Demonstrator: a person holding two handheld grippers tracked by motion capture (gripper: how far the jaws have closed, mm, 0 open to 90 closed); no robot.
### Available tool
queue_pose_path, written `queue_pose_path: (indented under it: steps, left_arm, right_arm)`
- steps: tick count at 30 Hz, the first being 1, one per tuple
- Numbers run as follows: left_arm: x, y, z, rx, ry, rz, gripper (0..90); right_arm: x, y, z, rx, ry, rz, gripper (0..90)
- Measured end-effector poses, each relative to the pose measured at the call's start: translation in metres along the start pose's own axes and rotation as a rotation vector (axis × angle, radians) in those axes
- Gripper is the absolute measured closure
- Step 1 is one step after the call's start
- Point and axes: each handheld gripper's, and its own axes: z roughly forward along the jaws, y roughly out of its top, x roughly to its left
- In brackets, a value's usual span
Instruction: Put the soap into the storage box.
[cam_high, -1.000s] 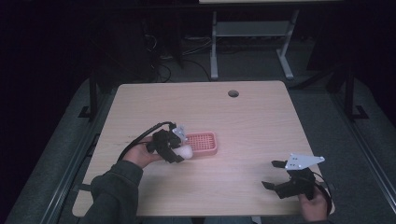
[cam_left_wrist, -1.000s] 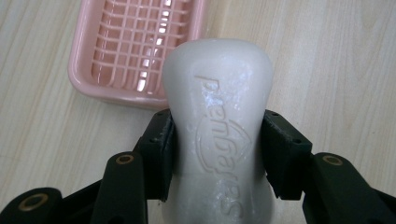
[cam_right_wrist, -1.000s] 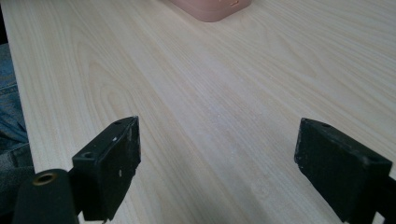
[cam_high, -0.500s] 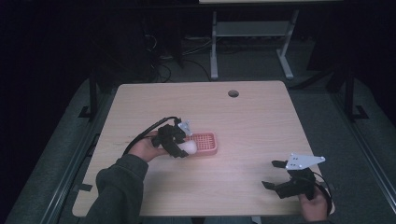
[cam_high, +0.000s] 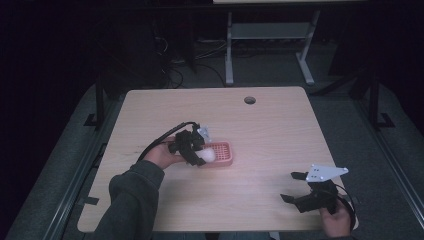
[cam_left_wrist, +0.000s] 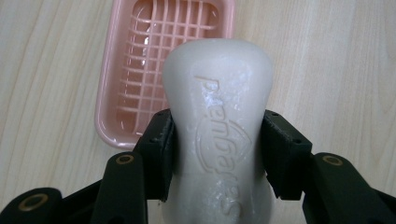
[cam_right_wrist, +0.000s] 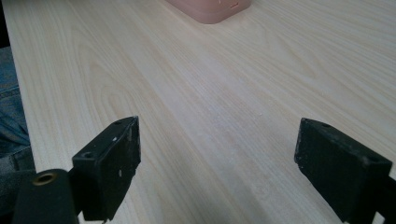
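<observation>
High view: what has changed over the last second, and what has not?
The left gripper, still shut on the soap bar, has carried it slightly rightward over the pink soap dish. The dish and the open right gripper stayed put.

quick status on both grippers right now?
Left gripper: closed on the white soap bar, at the near edge of the pink soap dish.
Right gripper: open, nothing between its jaws, above bare table.
</observation>
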Motion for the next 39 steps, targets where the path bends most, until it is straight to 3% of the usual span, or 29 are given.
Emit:
queue_pose_path:
  steps: [27,39]
  left_arm:
    - [0.019,0.030,0.018,0.004,-0.020,0.021,49.5]
    - [0.025,0.034,0.030,0.010,-0.020,0.013,49.5]
  right_arm:
    - [-0.001,-0.001,-0.001,-0.003,0.003,0.004,14.2]
    - [0.000,-0.001,0.000,-0.002,0.005,0.005,14.2]
